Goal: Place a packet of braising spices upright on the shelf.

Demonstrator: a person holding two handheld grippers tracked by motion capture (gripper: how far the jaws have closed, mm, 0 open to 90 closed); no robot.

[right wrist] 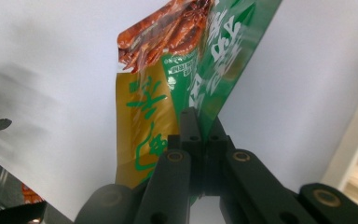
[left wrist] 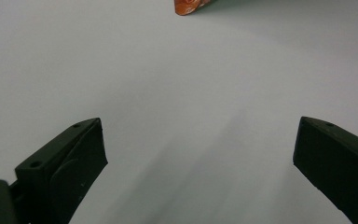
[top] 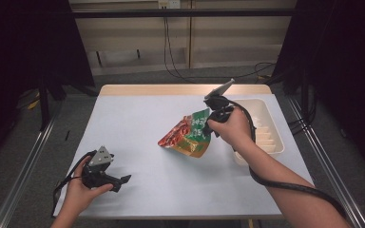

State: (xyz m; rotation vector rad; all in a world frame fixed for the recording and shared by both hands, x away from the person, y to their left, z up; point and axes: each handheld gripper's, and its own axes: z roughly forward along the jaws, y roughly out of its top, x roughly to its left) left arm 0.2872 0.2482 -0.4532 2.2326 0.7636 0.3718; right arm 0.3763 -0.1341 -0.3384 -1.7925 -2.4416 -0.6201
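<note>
Closest to the lens in the right gripper view, the right tool (right wrist: 200,135) has its two black jaws pressed together on the green edge of a snack packet (right wrist: 177,70), which hangs from them, tilted, over the pale bench (right wrist: 51,93). Printed red, green and gold, the packet (top: 186,134) shows in the high view held up above the middle of the bench (top: 138,123), its lower corner close to the surface; whether it touches there I cannot tell. Above the packet's right edge, the right tool (top: 211,122) points down at it, gripped in the person's right hand (top: 234,127), with its black cable looping back along the forearm.

Just to the right of the packet, beyond that hand, a white tray (top: 268,124) rests by the bench's right edge.

Well apart from the packet, toward the near left corner of the bench, the left tool (top: 123,179) rests low in the left hand (top: 83,187). Its jaws stand wide apart with nothing between them, over bare bench (left wrist: 177,93), and an orange corner of the packet (left wrist: 189,5) peeks in at the top of the left gripper view.
</note>
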